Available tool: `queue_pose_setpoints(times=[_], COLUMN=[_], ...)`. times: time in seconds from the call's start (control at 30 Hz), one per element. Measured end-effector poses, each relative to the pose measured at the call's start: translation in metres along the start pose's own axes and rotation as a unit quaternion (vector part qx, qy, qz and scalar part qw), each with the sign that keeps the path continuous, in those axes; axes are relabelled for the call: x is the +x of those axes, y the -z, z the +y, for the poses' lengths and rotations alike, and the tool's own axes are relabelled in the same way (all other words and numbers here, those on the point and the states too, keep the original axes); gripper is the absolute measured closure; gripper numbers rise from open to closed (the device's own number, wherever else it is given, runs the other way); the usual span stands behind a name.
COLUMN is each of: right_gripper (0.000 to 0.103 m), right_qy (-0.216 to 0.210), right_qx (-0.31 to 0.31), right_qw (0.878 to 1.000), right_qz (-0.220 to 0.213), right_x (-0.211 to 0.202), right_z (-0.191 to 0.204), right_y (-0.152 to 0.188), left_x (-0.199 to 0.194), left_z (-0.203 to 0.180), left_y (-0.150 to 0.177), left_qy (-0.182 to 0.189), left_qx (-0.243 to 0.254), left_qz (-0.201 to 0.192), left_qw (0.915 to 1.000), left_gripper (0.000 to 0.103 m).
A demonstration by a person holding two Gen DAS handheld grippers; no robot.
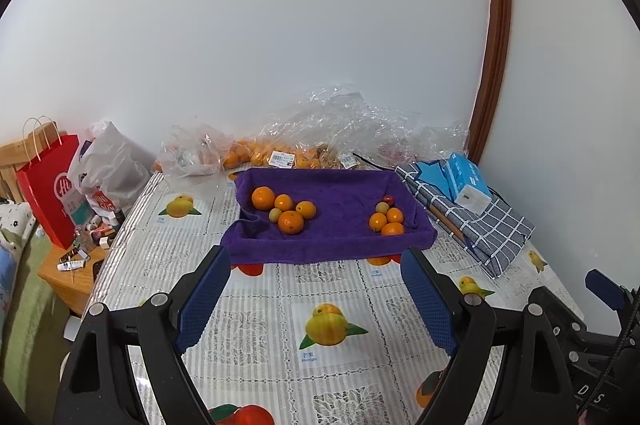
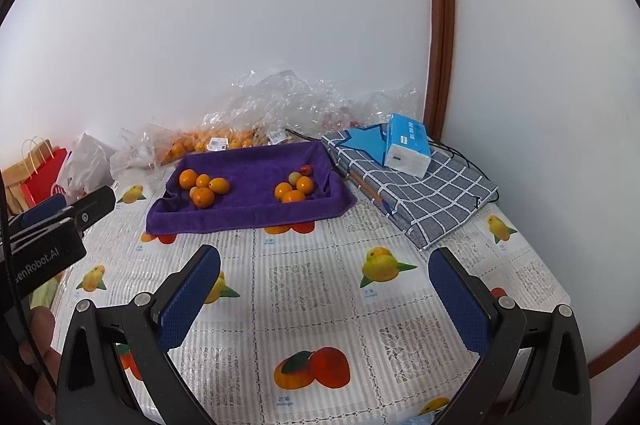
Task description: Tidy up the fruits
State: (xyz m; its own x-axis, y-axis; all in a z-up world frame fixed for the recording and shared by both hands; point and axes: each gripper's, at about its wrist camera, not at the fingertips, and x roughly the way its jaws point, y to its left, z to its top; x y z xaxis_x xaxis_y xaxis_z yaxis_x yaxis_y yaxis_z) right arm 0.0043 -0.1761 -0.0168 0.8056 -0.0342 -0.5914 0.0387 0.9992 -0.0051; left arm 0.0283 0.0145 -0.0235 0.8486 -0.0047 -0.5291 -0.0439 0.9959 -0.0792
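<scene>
A purple towel tray (image 1: 340, 237) (image 2: 248, 213) lies on the table near the wall. It holds two groups of small fruit: a left group of oranges (image 1: 284, 209) (image 2: 203, 187) and a right group of oranges (image 1: 386, 219) (image 2: 294, 189), each with a pale or red small fruit among them. My left gripper (image 1: 316, 265) is open and empty, hovering just before the tray's front edge. My right gripper (image 2: 324, 265) is open and empty, farther back over the tablecloth. The left gripper also shows at the left of the right wrist view (image 2: 60, 213).
The table (image 2: 320, 305) has a fruit-print cloth. Clear plastic bags with more oranges (image 1: 260, 155) (image 2: 216, 141) lie against the wall. A checked cloth bag (image 1: 472, 221) (image 2: 420, 193) with a tissue pack (image 1: 466, 181) (image 2: 408, 145) sits right of the tray. A red paper bag (image 1: 50, 185) stands off the table's left.
</scene>
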Motion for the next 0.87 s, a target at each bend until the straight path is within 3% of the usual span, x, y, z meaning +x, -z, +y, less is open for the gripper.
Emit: queue_pose_setpoints(times=[0.87], right_gripper=[0.001], right_qy=[-0.006], right_qx=[0.010], right_qw=[1.000], right_qz=[-0.005], right_x=[-0.0035], right_z=[-0.0017], right_y=[-0.0010], left_x=[-0.0048], left_z=[0.0039], left_y=[-0.0003], left_qy=[0.002], left_qx=[-0.004], left_qz=[-0.006], left_qw=[1.0000], left_gripper=[0.016])
